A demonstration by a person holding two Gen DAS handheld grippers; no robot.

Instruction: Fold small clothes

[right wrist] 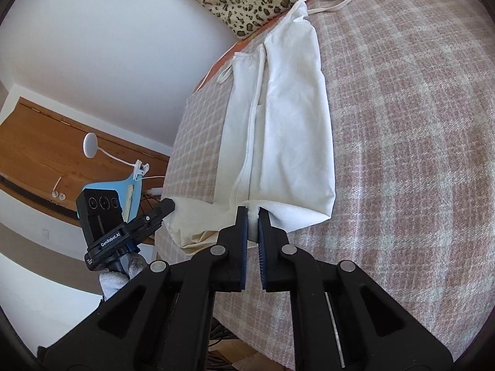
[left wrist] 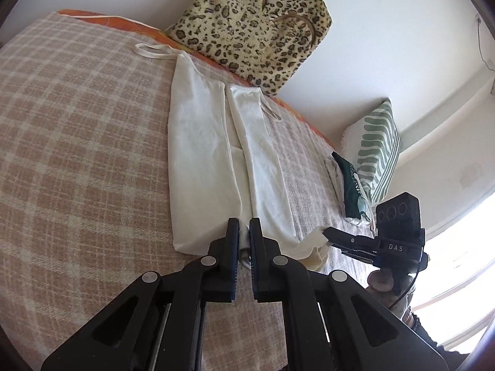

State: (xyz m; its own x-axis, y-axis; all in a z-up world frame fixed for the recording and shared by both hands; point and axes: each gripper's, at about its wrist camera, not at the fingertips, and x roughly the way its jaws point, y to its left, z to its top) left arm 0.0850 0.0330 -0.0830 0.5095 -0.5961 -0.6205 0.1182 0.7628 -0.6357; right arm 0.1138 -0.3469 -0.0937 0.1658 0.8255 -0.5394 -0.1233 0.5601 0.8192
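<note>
While the white camisole lies lengthwise on the checked blanket, straps toward the leopard-print bag, both grippers pinch its near hem — the left gripper clamped on one corner, the right gripper clamped on the other, lifted slightly off the blanket. A striped cushion sits beyond the camisole's side.

Legible markings: two

"DAS" on the right claw body, 4 o'clock; "GenRobot.AI" on the left claw body, 8 o'clock.
</note>
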